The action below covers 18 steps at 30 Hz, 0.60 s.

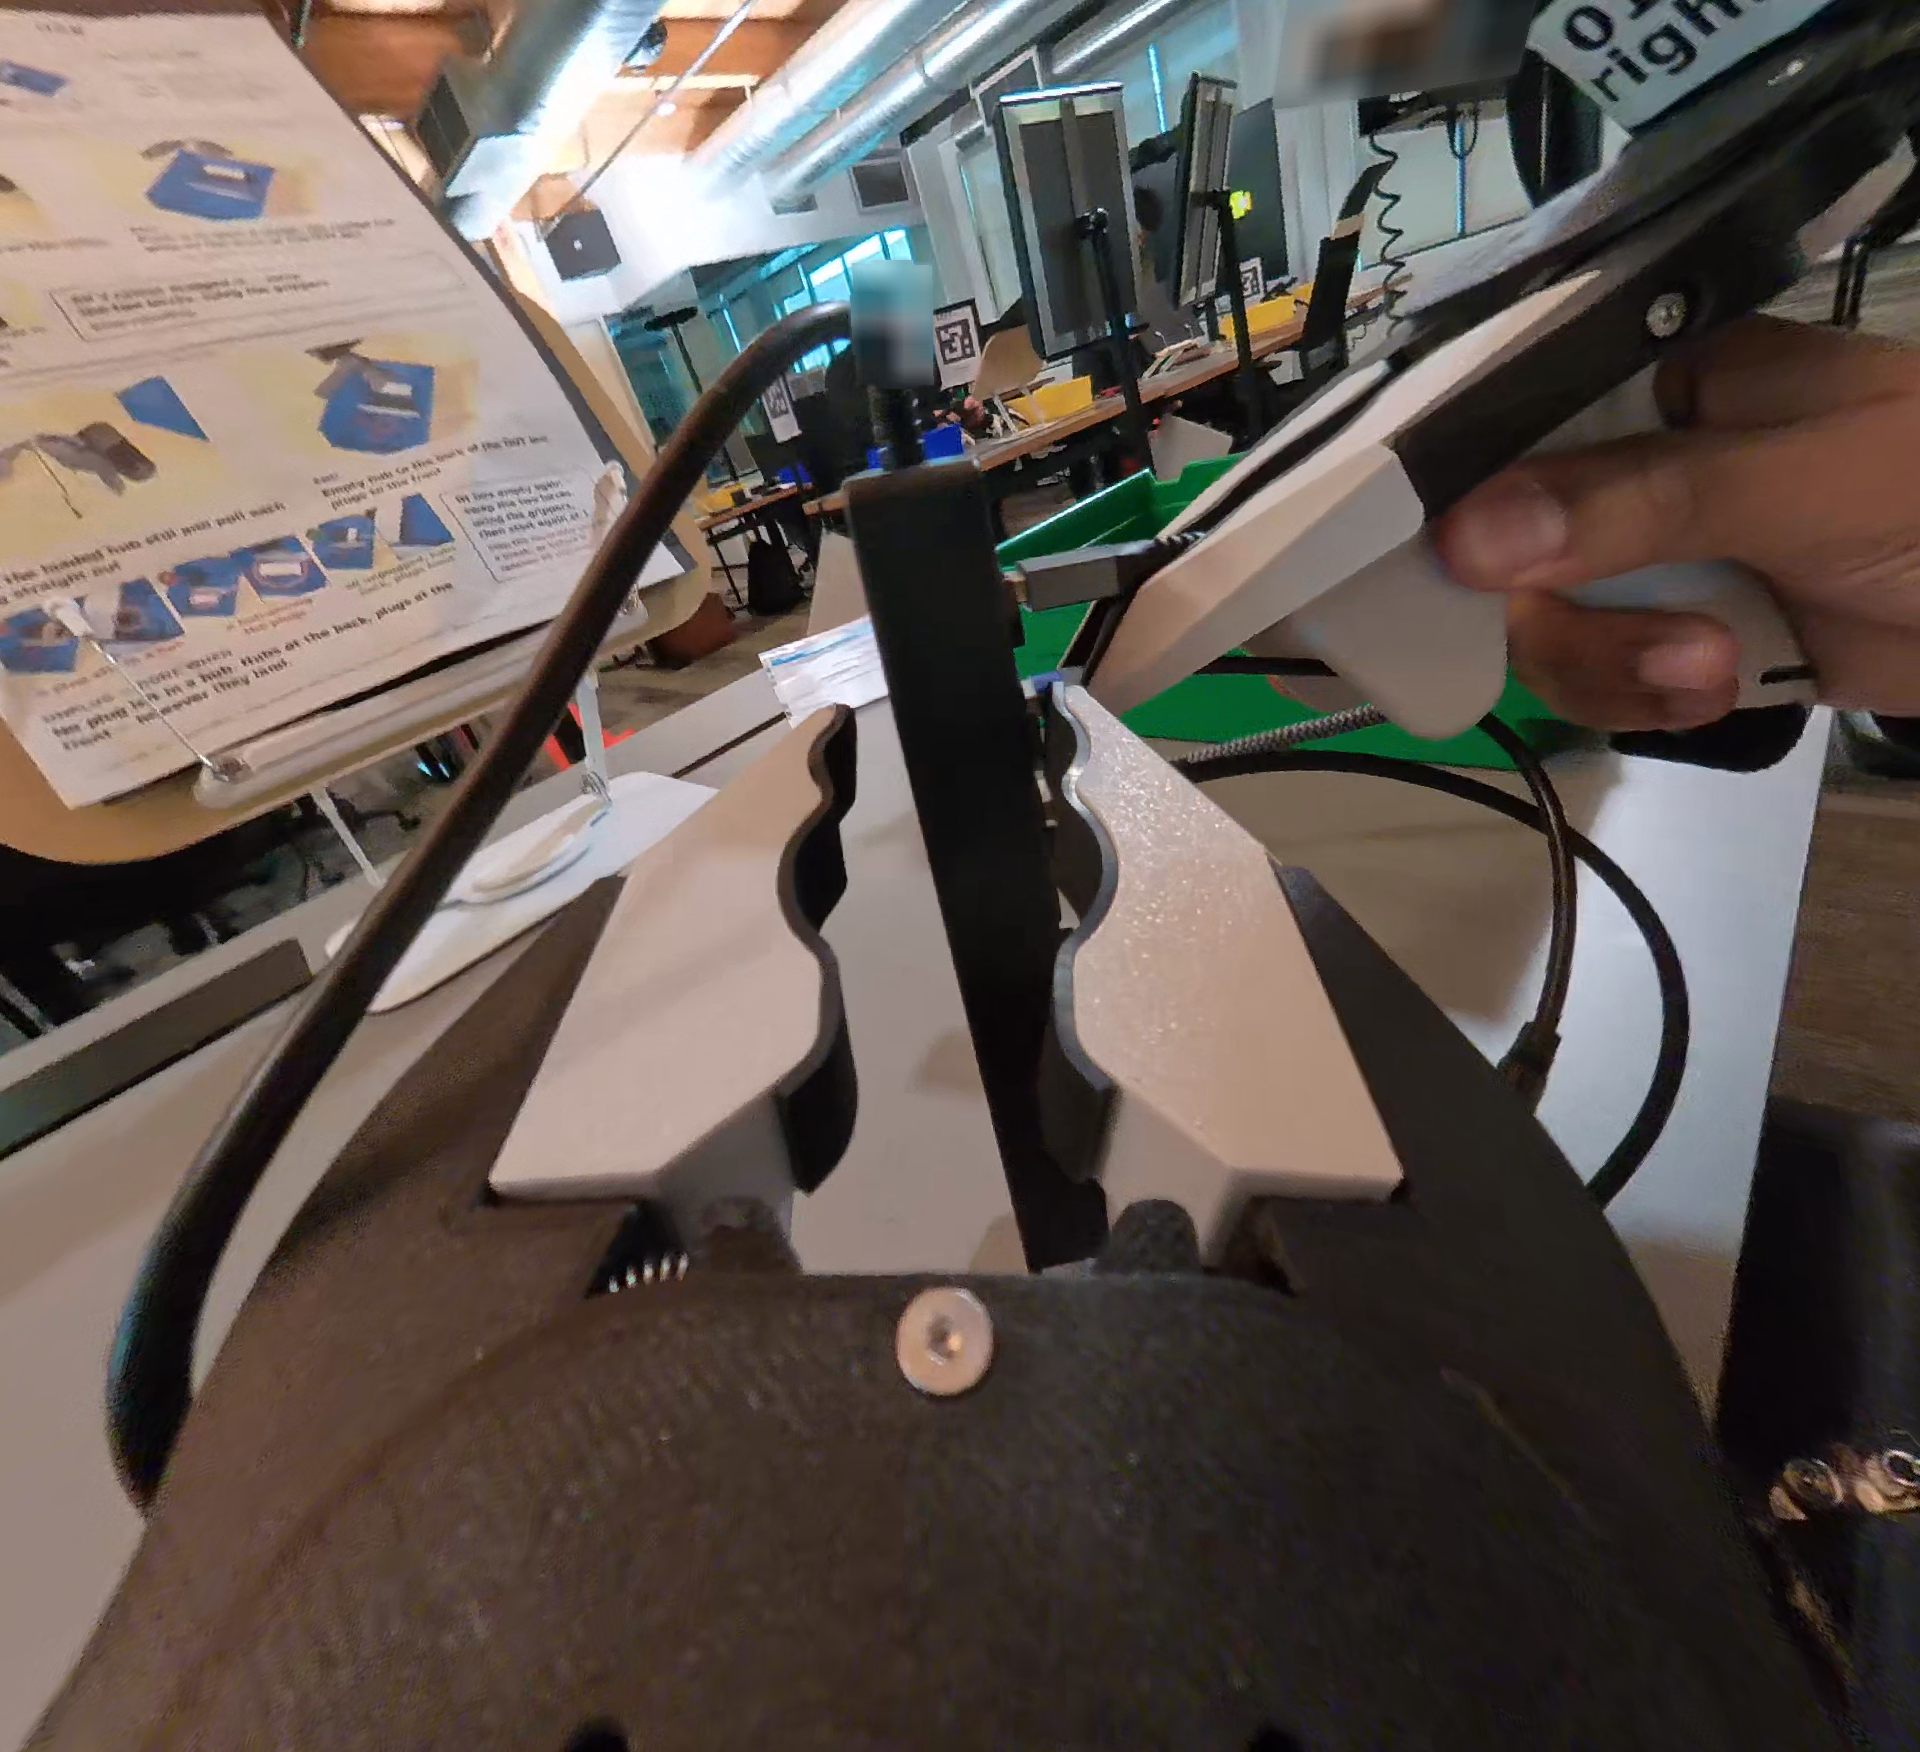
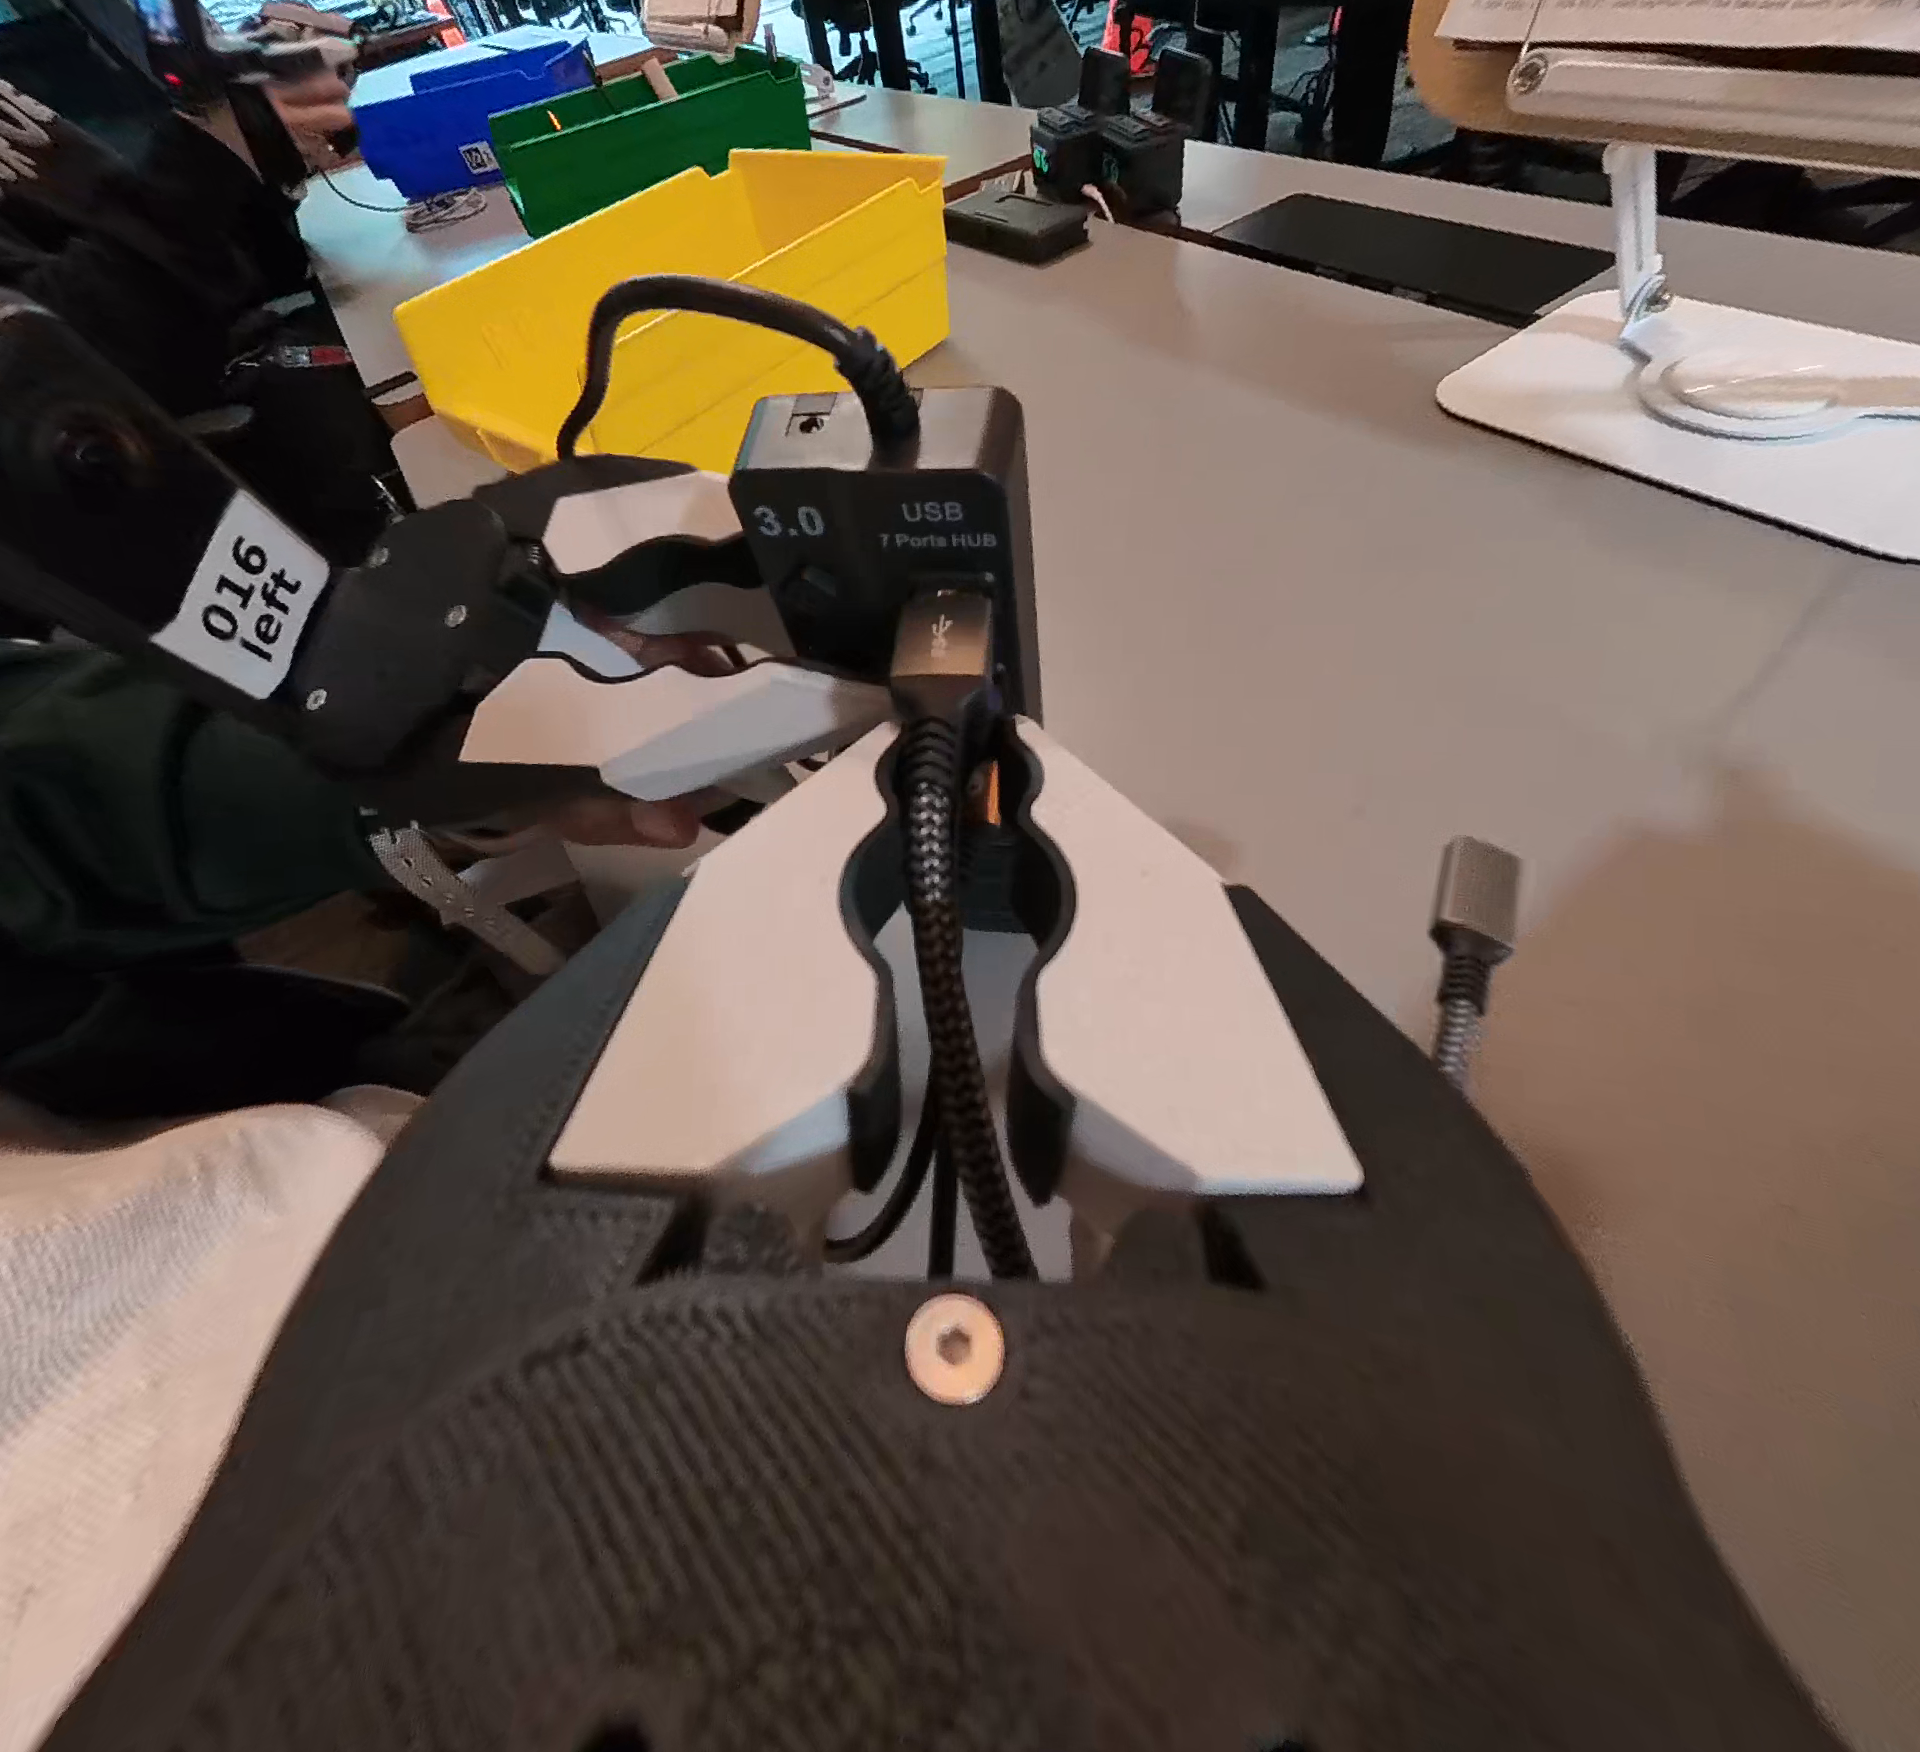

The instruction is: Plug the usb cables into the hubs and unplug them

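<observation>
A black USB hub (image 1: 940, 663) stands upright, clamped between the fingers of my left gripper (image 1: 945, 715), which is shut on it. The hub (image 2: 883, 507) also shows in the right wrist view, with its own black cable (image 2: 717, 300) looping off the top. My right gripper (image 2: 951, 746) is shut on a braided USB cable (image 2: 935, 923) just behind its dark plug (image 2: 940, 648). The plug's tip sits at the hub's top port. In the left wrist view the plug (image 1: 1081, 575) meets the hub's right side. A second, silver plug (image 2: 1475, 902) lies loose on the table.
The grey table (image 2: 1351, 559) carries a yellow bin (image 2: 831, 248), a green bin (image 2: 644, 133) and a blue bin (image 2: 457, 113) at the far left. An instruction sheet (image 1: 260, 352) rests on a white stand (image 2: 1714, 414) at the right. A black pad (image 2: 1403, 248) lies behind.
</observation>
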Motion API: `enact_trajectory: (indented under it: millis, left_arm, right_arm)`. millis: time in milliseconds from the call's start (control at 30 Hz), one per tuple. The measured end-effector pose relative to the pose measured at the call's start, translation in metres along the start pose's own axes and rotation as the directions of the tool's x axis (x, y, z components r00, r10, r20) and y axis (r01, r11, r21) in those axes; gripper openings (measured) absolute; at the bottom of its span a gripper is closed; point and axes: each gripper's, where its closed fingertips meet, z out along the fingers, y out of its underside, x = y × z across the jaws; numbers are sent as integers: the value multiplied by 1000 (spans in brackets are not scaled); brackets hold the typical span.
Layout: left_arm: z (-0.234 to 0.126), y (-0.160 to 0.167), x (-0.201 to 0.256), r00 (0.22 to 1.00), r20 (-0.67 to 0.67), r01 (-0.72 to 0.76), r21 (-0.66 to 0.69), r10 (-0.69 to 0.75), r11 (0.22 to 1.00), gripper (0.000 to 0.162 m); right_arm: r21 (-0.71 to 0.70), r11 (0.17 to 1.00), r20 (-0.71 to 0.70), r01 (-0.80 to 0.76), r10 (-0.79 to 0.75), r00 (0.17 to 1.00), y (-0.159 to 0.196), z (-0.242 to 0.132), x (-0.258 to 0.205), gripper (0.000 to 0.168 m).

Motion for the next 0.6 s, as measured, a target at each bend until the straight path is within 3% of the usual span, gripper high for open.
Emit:
enact_trajectory:
  millis: [200, 333, 400, 500, 600]
  left_arm:
    - [-5, -1, 8, 979, -142, 151, 7, -149, 988, 46]
    - [3, 28, 16, 984, -145, 83, -142, -104, 986, 56]
    - [5, 31, 18, 989, -129, 57, -149, -76, 987, 59]
    - [6, 29, 13, 993, -94, 62, -133, -75, 989, 52]
    - [6, 37, 9, 994, -83, 54, -180, -70, 982, 33]
  right_arm:
    - [49, 997, -19, -56, 57, 998, -5, -5, 10, 13]
    - [79, 992, 23, -96, 95, 995, -9, -6, 7, 13]
    - [72, 992, 63, -108, 103, 993, -9, -3, -2, 13]
    - [68, 989, 137, -129, 119, 983, -7, 1, -19, 13]
    - [81, 991, 167, -102, 88, 982, -8, 2, -28, 14]
